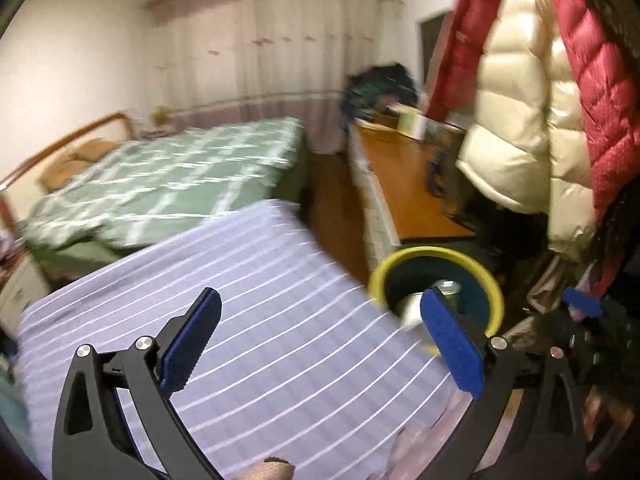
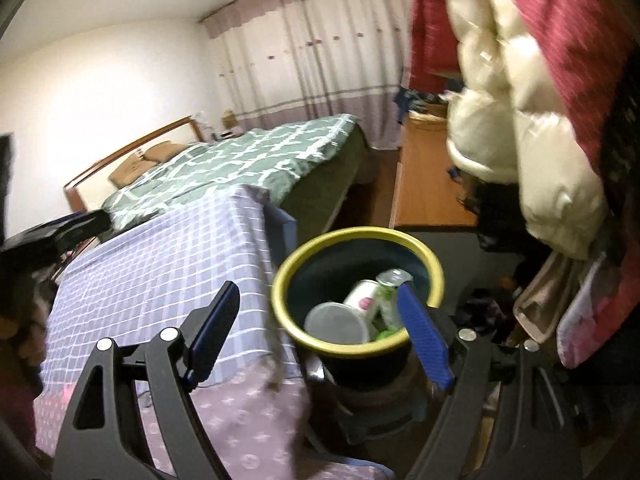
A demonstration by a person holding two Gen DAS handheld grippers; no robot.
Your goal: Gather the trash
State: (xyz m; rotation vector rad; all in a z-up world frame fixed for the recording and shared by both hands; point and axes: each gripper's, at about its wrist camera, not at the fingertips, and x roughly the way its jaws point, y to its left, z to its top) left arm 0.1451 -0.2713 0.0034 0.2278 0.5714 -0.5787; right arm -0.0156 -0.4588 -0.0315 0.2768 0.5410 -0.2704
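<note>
Both grippers empty above a bedroom's yellow-rimmed bin [image 2: 358,312]

Left gripper [image 1: 320,344] and right gripper [image 2: 320,336] stand wide open; a white cup [image 2: 340,320] and clear bottle [image 2: 390,296] lie inside the bin.

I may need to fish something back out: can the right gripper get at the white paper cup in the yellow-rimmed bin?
Probably yes: the right gripper is open and empty, the bin has no lid, and the cup lies on top.

No readable text anywhere (cup [image 2: 362,298] print too blurred).
</note>
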